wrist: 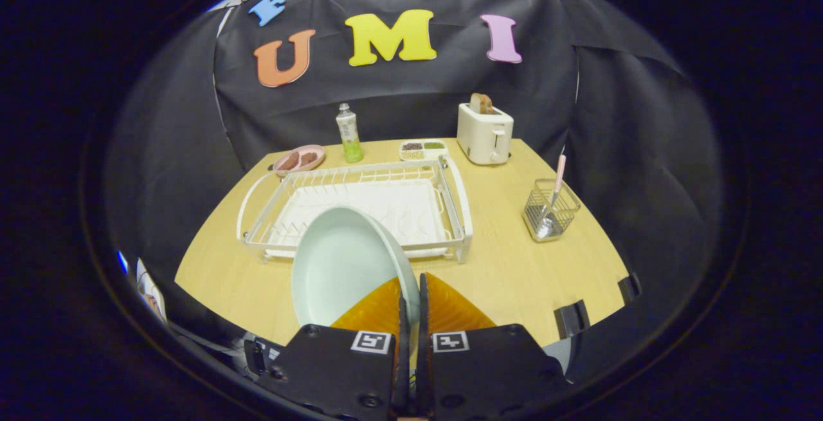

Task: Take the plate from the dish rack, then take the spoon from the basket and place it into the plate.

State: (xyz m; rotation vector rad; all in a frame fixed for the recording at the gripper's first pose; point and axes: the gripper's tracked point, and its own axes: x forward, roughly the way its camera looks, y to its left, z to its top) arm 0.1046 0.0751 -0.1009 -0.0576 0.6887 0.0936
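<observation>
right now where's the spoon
The spoon stands upright in the wire basket, well beyond the gripper, which is shut on the plate, and to the right of the dish rack.

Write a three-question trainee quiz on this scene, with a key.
1. True or false: the gripper is shut on the plate.
2. Where is the spoon? A: wire basket; B: dish rack; C: plate.
3. What sticks out of the toaster?

Key: 1 true, both fingers pinch its rim. 2 A. 3 A slice of bread.
</observation>
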